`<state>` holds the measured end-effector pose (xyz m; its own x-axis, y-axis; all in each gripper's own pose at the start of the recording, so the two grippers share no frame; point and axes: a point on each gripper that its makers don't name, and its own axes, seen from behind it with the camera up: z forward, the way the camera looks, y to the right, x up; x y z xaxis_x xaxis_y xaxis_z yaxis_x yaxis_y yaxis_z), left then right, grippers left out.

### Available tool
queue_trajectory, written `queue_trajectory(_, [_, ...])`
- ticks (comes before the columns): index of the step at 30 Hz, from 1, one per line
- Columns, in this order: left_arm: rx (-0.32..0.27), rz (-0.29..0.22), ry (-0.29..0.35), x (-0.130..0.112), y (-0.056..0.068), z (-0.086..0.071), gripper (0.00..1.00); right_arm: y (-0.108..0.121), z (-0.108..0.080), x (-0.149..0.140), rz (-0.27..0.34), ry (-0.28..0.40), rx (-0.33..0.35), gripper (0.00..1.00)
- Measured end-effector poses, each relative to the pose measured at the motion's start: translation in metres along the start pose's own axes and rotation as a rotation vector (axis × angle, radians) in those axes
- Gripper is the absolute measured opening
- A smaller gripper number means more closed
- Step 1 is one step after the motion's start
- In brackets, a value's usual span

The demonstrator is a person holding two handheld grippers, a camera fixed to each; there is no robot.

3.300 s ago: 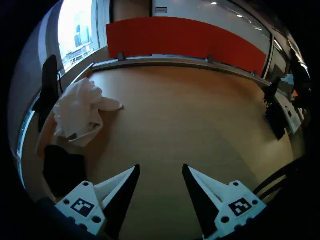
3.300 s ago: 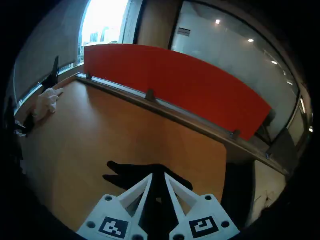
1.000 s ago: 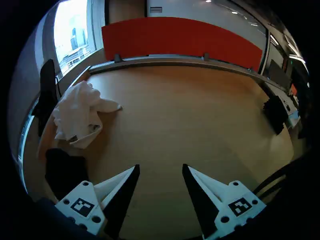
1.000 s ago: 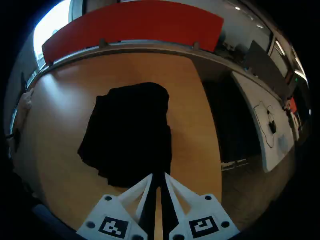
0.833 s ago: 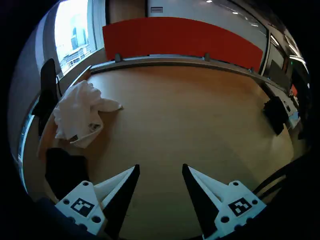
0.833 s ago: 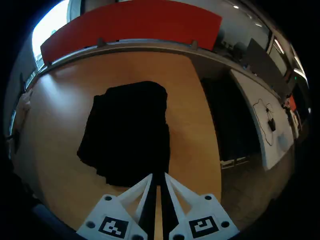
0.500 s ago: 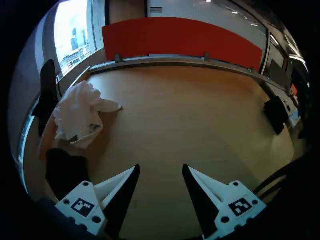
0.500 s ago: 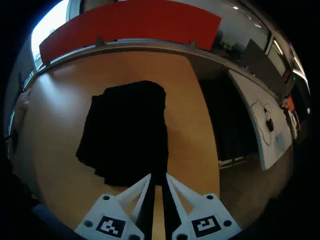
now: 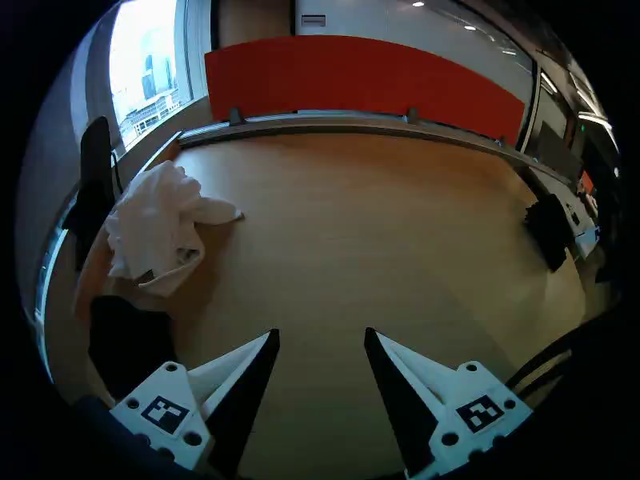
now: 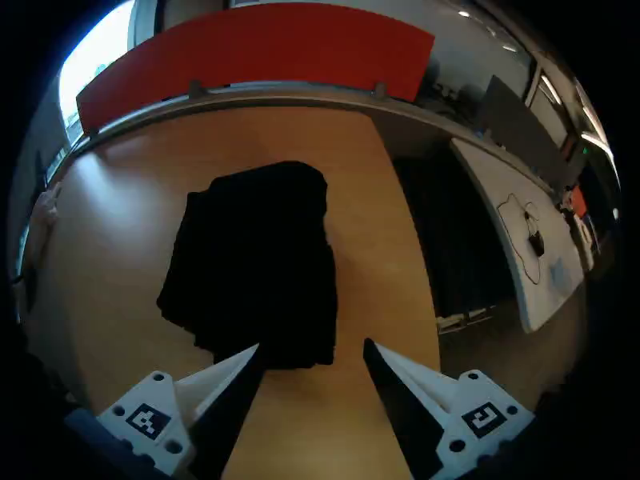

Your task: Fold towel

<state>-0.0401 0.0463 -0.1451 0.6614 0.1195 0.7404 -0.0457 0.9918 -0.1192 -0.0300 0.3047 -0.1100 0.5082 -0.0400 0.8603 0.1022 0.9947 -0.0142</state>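
A crumpled white towel (image 9: 156, 224) is seen bunched up at the table's (image 9: 384, 232) left edge, the left gripper (image 9: 320, 331) is held over bare wood with jaws apart, and a black towel (image 10: 256, 264) is laid flat just ahead of the right gripper (image 10: 312, 344), jaws spread wide too.

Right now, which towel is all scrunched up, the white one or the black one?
The white fabric towel, a crumpled heap on the wooden table in the left gripper view. The black fabric towel lies flat before the right gripper.
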Motion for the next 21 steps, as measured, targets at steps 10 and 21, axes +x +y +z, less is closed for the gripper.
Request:
queue_trajectory(10, [-0.005,-0.003,0.009,0.003,-0.002,-0.001,0.78,-0.009,-0.007,0.006,0.008,0.027,0.002,0.94])
queue_trajectory(21, [-0.008,-0.015,0.016,0.003,-0.004,-0.002,0.78,-0.044,-0.017,0.035,0.008,0.107,0.043,0.94])
